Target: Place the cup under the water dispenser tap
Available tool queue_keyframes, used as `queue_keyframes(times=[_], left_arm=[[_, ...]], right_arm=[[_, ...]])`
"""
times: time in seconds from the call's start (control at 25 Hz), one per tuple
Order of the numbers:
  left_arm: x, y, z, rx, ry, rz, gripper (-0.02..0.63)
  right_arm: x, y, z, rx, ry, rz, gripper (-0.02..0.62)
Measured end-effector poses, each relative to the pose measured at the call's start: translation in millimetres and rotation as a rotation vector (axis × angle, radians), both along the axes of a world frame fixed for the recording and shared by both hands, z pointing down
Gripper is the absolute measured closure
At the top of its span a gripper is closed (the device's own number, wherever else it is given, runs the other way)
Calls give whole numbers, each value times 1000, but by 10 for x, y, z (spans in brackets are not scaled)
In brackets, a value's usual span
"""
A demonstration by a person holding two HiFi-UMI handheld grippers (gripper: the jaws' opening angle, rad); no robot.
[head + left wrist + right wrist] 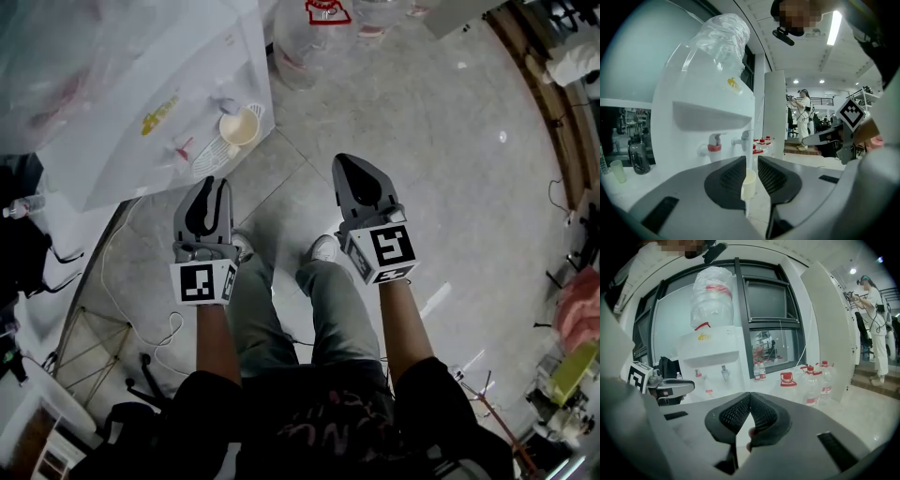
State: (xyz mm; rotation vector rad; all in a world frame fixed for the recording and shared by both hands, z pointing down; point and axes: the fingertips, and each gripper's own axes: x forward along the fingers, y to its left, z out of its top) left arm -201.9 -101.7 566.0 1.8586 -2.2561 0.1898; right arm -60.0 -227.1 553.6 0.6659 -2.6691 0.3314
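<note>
A cream paper cup (239, 127) stands upright on the drip tray (208, 159) of the white water dispenser (159, 84). In the left gripper view the cup (749, 183) shows far off through the jaw gap, below the red tap (714, 143) and the white tap (743, 138). My left gripper (211, 187) (752, 161) hangs short of the tray, open, with nothing between its pads. My right gripper (349, 164) (750, 397) is to the right over the floor, its jaw tips touching and holding nothing.
Large water jugs (300, 37) and small bottles (811, 380) stand on the floor right of the dispenser. A white cable (131, 309) trails on the floor at the left near a black bag (23, 234). A person (804, 117) stands far behind.
</note>
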Motion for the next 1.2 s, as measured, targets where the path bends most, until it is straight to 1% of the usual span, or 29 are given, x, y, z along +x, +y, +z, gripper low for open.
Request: queue_keyframes(times=[0.2,0.4,0.6,0.72,0.92,1.08,1.2], left_arm=[[49,23,-503,11,-15,-7,530],[141,47,-1015,17,-24,-13,552],[298,78,-1402,6,-28,3,563],[346,115,-1654,10,-16,-9,569],[318,180,-2109,19,-29,-40,581],[249,223,-2446,40,-13,-78,584],[226,268,-2640,41,-19,-97,584]], right_arm=[[67,38,-505,14,-25,21,581],[83,100,-994,27,-36,15,581],[73,156,-1392,24,-42,7,581],[107,201,-1637,21,-49,6,581],[177,225,-2046,28,-59,5,581],[204,200,-2383,49,-74,-1,581],[206,181,-2598,67,-82,-7,581]])
